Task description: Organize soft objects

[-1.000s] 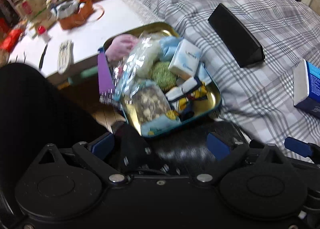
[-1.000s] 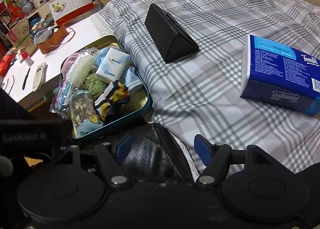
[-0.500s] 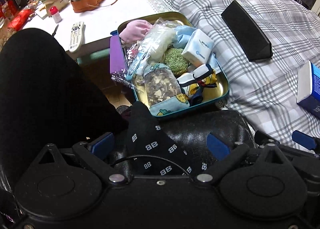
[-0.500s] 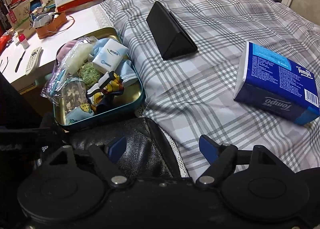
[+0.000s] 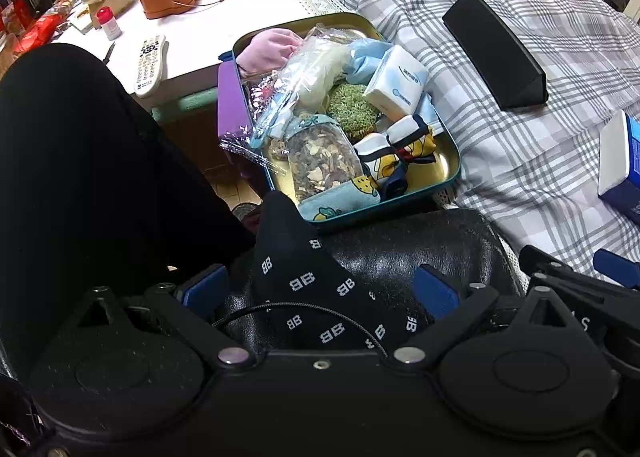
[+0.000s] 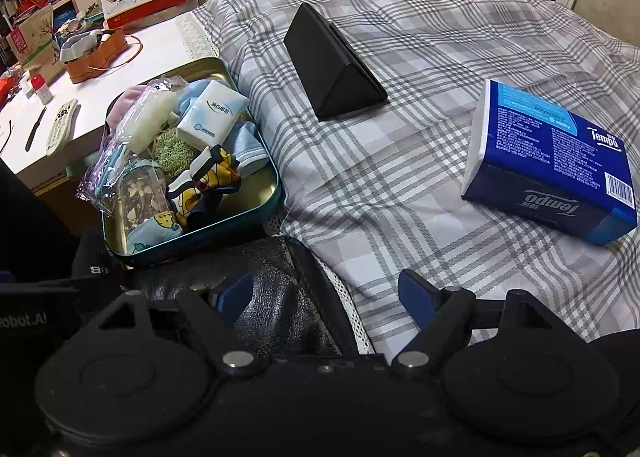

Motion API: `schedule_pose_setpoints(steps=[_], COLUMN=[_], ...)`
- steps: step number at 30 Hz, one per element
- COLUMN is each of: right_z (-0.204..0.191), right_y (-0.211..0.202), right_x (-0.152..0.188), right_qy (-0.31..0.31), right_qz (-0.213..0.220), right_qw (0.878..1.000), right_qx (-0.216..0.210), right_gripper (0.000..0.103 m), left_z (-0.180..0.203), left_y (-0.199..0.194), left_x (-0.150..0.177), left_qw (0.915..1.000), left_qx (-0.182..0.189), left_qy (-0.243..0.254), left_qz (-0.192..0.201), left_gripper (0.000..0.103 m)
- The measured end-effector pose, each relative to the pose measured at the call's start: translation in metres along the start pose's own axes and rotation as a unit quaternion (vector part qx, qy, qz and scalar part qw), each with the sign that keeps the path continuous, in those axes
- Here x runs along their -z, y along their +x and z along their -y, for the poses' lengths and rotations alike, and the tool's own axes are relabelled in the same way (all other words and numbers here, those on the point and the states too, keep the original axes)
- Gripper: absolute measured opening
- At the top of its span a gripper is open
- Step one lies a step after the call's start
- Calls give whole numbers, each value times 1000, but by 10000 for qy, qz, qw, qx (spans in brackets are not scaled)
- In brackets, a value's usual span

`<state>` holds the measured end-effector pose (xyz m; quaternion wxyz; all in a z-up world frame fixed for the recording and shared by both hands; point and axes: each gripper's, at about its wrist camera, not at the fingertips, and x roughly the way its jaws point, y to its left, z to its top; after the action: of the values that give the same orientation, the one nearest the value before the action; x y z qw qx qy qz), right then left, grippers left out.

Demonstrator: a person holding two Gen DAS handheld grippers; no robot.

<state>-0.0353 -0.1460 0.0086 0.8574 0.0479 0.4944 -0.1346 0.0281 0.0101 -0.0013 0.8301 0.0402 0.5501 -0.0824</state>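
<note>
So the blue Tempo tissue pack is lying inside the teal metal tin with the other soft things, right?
Not quite. The blue Tempo tissue pack lies on the grey plaid bedspread, well apart from the teal metal tin, which holds the other soft things. The right wrist view shows it.

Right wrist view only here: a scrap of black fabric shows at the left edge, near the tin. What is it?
Observer: A black sock with white logos, lying on the black leather bag, between the fingers of the left gripper.
Operator: Clamped?
Observer: No. The jaws stand wide and neither pad visibly presses it.
Operator: Anything hidden on the tin's side towards the white table?
Observer: A flat purple piece stands against the outside of the tin.
</note>
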Motion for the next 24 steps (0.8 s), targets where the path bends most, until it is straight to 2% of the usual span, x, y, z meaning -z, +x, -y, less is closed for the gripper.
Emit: schedule_pose_setpoints(steps=[24], right_z=[0], right_y=[-5], right_x=[-1], right_qy=[38], right_qz=[61], right_qw=[10000], right_qx=[-25], right_gripper=[79], left_z=[1], left_y=[2], left_x=[2], left_qw=[10000], left_qx=[29], left_qy=[11], left_qz=[-54], left_gripper=[96])
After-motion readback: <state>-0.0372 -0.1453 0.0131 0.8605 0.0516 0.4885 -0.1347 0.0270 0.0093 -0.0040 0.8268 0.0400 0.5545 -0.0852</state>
